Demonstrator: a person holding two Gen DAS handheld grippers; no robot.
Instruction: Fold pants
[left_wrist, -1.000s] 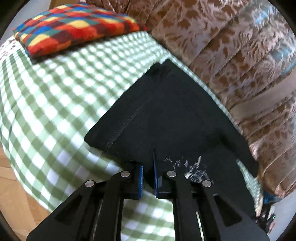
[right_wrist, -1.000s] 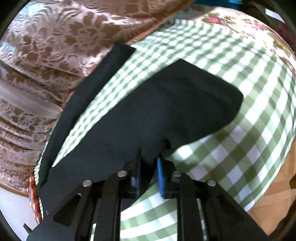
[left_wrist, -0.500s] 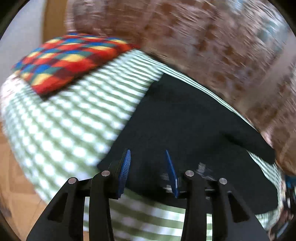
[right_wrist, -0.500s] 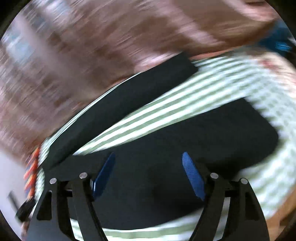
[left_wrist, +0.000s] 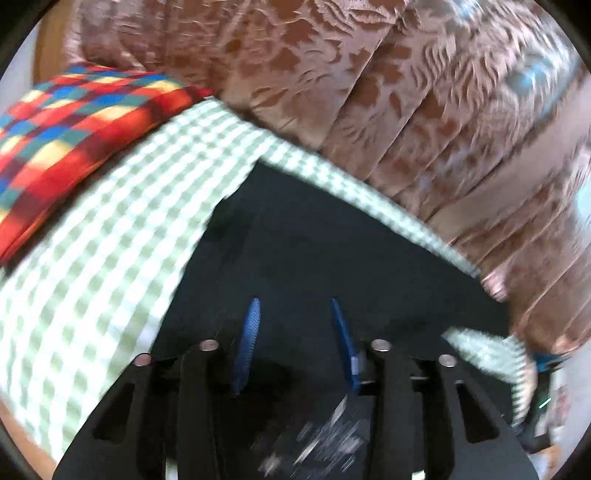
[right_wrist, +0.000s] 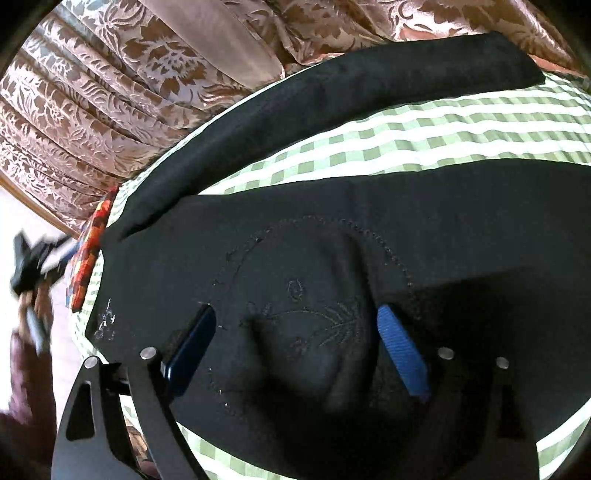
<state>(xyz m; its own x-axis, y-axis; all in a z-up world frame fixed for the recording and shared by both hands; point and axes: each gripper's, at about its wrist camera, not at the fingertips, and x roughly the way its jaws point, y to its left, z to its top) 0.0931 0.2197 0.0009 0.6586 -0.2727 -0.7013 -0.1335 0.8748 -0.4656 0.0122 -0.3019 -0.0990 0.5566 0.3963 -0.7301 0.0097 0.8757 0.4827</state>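
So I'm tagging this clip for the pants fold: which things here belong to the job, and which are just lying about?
Part of the job:
- black pants
- left gripper, jaws opening, nothing held
- right gripper, jaws opening, nothing held

Just lying about:
- colourful checked cushion
- green checked cloth under the pants
- brown floral curtain

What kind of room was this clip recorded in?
Probably a home bedroom or living room: black pants lie on a soft surface under a green checked sheet, with a patchwork cushion at one end and patterned brown curtains behind.
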